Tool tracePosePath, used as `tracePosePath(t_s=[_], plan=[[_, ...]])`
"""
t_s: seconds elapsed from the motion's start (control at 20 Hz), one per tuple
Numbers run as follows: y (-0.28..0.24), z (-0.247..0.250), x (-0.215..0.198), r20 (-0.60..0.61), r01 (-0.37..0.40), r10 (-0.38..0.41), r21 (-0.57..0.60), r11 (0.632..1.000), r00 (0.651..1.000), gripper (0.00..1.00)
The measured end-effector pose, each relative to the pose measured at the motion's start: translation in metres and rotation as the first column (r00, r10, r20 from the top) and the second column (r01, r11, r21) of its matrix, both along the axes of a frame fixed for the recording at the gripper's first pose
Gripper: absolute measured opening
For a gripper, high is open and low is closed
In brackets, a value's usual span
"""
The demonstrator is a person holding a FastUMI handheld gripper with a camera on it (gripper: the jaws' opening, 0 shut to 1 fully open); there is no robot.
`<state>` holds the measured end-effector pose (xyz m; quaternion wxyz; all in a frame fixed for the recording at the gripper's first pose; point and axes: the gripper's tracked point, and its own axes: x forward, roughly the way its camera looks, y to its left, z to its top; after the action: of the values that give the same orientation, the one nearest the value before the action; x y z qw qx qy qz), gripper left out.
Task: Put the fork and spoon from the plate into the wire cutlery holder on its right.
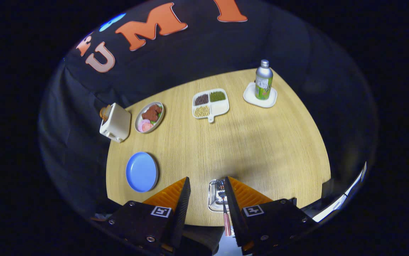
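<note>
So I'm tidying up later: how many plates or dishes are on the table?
4: the blue plate beyond the tool's open fingers, the food plate beside the white box, the divided dish farther back, and the small dish under the bottle.

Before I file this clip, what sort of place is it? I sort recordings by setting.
Probably a staged dining setup in a recording booth: a round wooden table against black cloth, bearing a divided snack tray, a food dish and a blue plate. The open gripper hovers over a wire cutlery holder.
</note>
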<state>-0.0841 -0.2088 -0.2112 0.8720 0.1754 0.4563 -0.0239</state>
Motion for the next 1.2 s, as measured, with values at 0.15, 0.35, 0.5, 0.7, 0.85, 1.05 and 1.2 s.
tracePosePath(t_s=[0.15,0.35,0.5,0.7,0.85,1.05,1.2], plan=[[-0.006,0.03,0.019,0.214,0.054,-0.043,-0.047,0.997,0.976,0.64],[-0.019,0.07,0.031,0.43,0.134,-0.067,-0.126,0.983,0.9,0.73],[-0.03,0.101,0.039,0.574,0.202,-0.073,-0.164,0.966,0.816,0.77],[-0.037,0.137,0.038,0.715,0.272,-0.08,-0.158,0.949,0.695,0.79],[-0.042,0.163,0.04,0.784,0.305,-0.065,-0.162,0.938,0.618,0.79],[-0.046,0.184,0.035,0.83,0.354,-0.007,-0.23,0.907,0.558,0.86],[-0.041,0.209,0.03,0.873,0.373,0.054,-0.262,0.89,0.485,0.87]])
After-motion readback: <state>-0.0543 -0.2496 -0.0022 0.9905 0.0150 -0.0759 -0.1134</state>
